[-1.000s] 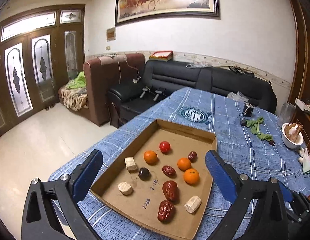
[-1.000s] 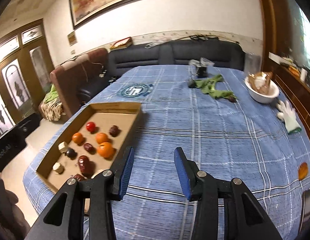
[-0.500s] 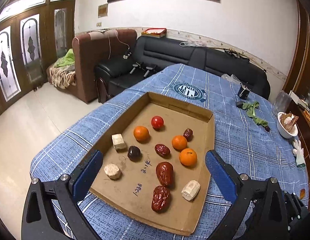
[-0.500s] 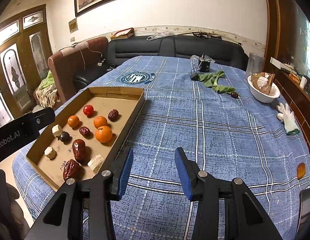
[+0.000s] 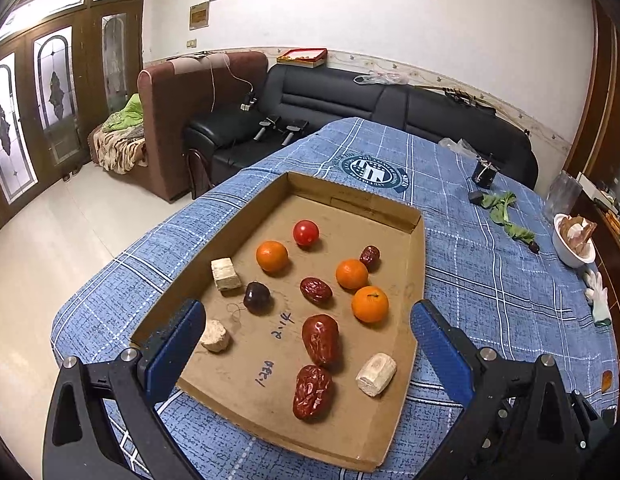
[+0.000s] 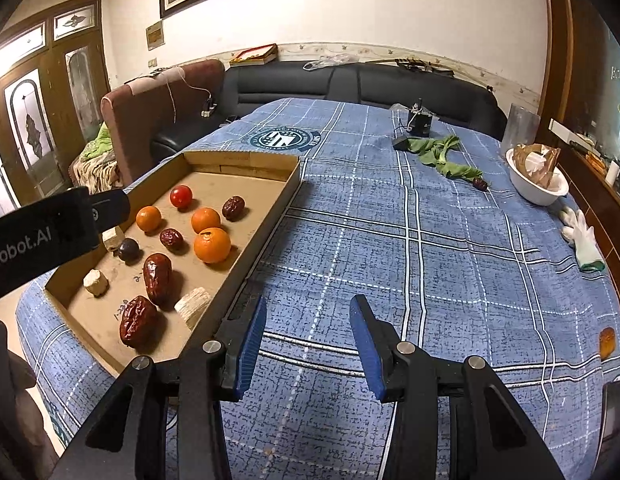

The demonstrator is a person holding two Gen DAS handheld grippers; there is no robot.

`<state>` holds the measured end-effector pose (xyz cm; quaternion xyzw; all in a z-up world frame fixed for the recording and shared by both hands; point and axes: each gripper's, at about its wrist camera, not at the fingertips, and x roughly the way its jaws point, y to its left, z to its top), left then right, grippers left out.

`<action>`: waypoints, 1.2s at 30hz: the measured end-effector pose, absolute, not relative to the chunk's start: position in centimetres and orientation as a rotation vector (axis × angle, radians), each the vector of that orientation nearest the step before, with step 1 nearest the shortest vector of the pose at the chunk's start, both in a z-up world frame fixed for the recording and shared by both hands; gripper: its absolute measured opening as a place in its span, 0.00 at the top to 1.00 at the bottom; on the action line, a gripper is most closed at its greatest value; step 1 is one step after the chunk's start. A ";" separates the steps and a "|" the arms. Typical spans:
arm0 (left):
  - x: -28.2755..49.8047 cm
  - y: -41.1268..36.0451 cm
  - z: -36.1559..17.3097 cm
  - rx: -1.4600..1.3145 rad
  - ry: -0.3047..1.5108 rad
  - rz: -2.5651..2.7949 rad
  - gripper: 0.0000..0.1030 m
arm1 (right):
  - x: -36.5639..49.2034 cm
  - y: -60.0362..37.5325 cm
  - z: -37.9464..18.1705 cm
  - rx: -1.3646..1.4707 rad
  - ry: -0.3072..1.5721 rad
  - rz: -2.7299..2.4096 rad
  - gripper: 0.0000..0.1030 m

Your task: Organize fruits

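A shallow cardboard tray (image 5: 414, 264) (image 6: 265, 216) lies on the blue plaid tablecloth. In it are three oranges (image 5: 370, 304), a red tomato (image 5: 305, 233), several red dates (image 5: 320, 338), a dark plum (image 5: 256, 298) and three pale chunks (image 5: 376, 374). My left gripper (image 5: 305, 340) hovers wide open over the tray's near end, nothing between its fingers. My right gripper (image 6: 307, 344) is open over bare cloth just right of the tray, holding nothing. The left gripper's body (image 6: 49, 232) shows at the left of the right wrist view.
Further along the table lie green leaves (image 6: 442, 154), a small black device (image 6: 420, 124), a white bowl (image 6: 536, 184) and white gloves (image 6: 582, 236). An orange bit (image 6: 606, 340) sits near the right edge. Sofas stand behind the table's far end.
Both grippers have sunk and tilted further down toward the table; the tray and fruit look larger and nearer. Neither gripper's jaws changed visibly.
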<state>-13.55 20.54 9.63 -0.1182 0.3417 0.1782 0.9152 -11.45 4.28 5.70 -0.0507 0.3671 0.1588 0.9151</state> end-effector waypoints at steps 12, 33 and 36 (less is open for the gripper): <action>-14.3 19.3 10.5 -0.235 0.654 0.333 0.01 | -11.8 3.5 5.8 -0.102 0.728 0.314 0.53; -15.5 16.2 12.4 -0.180 0.586 0.318 0.01 | -12.8 1.4 6.6 -0.079 0.685 0.313 0.53; -15.6 15.9 12.6 -0.171 0.582 0.319 0.01 | -12.9 1.2 6.6 -0.083 0.682 0.317 0.53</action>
